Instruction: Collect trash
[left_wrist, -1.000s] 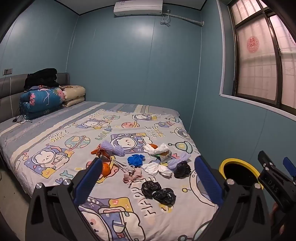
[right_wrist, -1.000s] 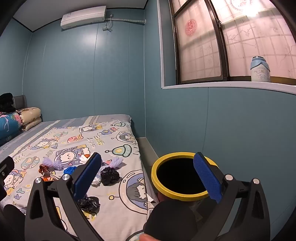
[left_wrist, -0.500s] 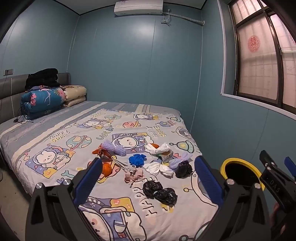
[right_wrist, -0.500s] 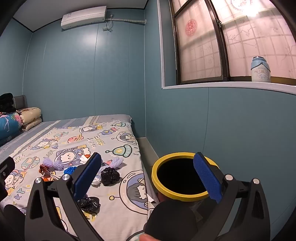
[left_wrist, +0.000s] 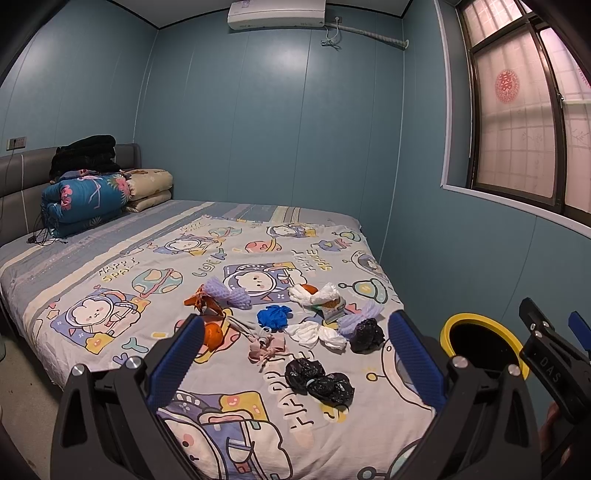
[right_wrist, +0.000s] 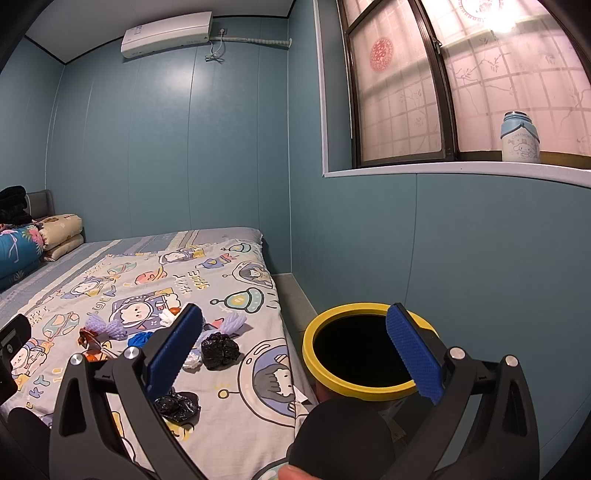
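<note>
Right wrist: left claw (right_wrist: 9, 354) cropped, bin (right_wrist: 369, 391) interior black.

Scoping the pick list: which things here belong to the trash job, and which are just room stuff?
Job:
black crumpled bags
white tissues
blue wad
purple foam nets
orange peel
yellow-rimmed bin
left gripper, right gripper, both open

Not job:
folded quilts
bottle on sill
air conditioner

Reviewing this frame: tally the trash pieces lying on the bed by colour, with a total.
Black bags: 2, one crumpled bag and a double lump
White wads: 2
Purple foam nets: 2
Blue wad: 1
Pink piece: 1
Orange pieces: 2
Total: 10, as far as visible
</note>
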